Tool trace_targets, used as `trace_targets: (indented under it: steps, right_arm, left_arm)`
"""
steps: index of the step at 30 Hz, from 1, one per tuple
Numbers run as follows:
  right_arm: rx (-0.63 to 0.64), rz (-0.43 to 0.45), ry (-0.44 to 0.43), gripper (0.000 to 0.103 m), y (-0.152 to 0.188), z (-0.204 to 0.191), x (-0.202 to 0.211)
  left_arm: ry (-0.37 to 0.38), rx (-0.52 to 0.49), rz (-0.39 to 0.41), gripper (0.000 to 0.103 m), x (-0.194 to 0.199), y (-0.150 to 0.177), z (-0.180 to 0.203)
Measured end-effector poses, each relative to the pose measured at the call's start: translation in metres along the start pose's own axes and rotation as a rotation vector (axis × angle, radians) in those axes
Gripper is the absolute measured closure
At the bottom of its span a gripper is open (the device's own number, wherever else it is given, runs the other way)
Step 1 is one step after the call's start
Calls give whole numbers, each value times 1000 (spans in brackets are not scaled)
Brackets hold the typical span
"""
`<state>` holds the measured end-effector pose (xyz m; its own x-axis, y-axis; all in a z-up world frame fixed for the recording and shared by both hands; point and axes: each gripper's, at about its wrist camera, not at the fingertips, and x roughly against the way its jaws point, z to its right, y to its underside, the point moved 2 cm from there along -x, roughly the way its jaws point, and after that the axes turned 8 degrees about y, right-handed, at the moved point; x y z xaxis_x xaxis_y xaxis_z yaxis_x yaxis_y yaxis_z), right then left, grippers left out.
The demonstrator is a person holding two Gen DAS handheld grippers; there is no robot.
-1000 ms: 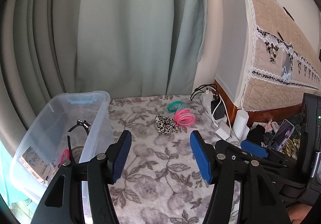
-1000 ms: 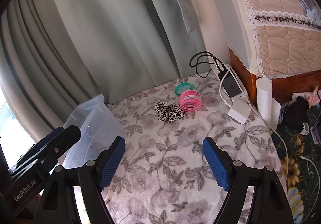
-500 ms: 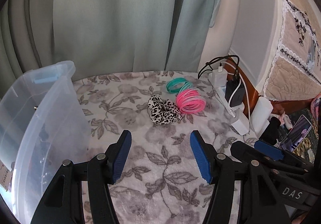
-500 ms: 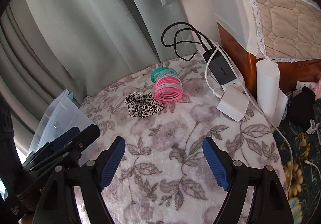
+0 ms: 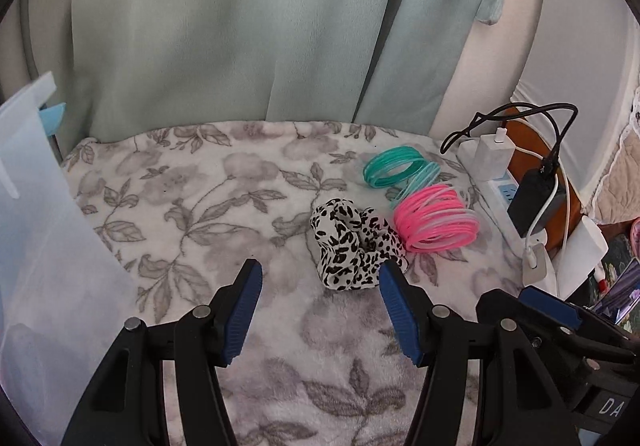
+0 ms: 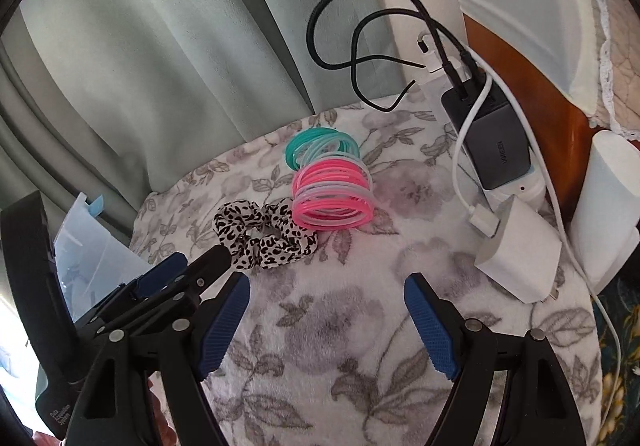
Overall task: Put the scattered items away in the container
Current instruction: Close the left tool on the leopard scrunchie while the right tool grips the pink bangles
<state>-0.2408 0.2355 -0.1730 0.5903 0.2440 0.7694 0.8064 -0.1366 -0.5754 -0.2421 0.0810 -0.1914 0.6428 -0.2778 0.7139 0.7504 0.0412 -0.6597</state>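
Left fingers (image 5: 320, 310): wide apart, empty, scrunchie (image 5: 352, 250) just ahead.
Right fingers (image 6: 326, 320): wide apart, empty.
Bands (image 6: 332, 194): touching scrunchie; bin (image 5: 44, 230) well left.
Risk: pinching blanket (image 5: 192, 206) pile, or dragging bands along.

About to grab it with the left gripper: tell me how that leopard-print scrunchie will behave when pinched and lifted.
The leopard-print scrunchie is gathered, crumpled fabric, so it will probably squash between the pads and hang limp. It looks light, and should lift easily. It touches the pink coil, which might get nudged or dragged along. The left gripper is open just short of it.
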Motion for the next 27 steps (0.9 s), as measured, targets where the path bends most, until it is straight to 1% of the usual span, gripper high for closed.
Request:
trace_targets:
  steps: [7, 11, 12, 15, 18, 21, 25, 26, 27]
  right_arm:
    - [7, 16, -12, 21, -14, -4, -19]
    - [26, 29, 1, 21, -24, -9, -31]
    - [28, 29, 3, 21, -26, -10, -34]
    - [35, 32, 23, 21, -32, -12, -45]
    - [41, 28, 38, 21, -36, -15, -56]
    - [48, 23, 49, 21, -40, -16, -66]
    - [31, 12, 54, 22, -42, -15, -73]
    - [25, 9, 52, 25, -42, -14, -73]
    - [20, 4, 53, 34, -42, -13, -73]
  left_arm:
    - [18, 24, -10, 42, -24, -6, -8]
    - [32, 20, -13, 56, -33, -9, -9]
    - [35, 20, -16, 58, -35, -9, -9]
    - [38, 34, -23, 74, -41, -10, -12]
    - [41, 52, -24, 83, -45, -10, -15]
    - [36, 66, -18, 88, -45, -10, -19]
    - [32, 81, -19, 91, -43, -10, -23]
    - [31, 80, -20, 91, -42, -10, -23]
    - [30, 78, -20, 92, -42, -10, -23]
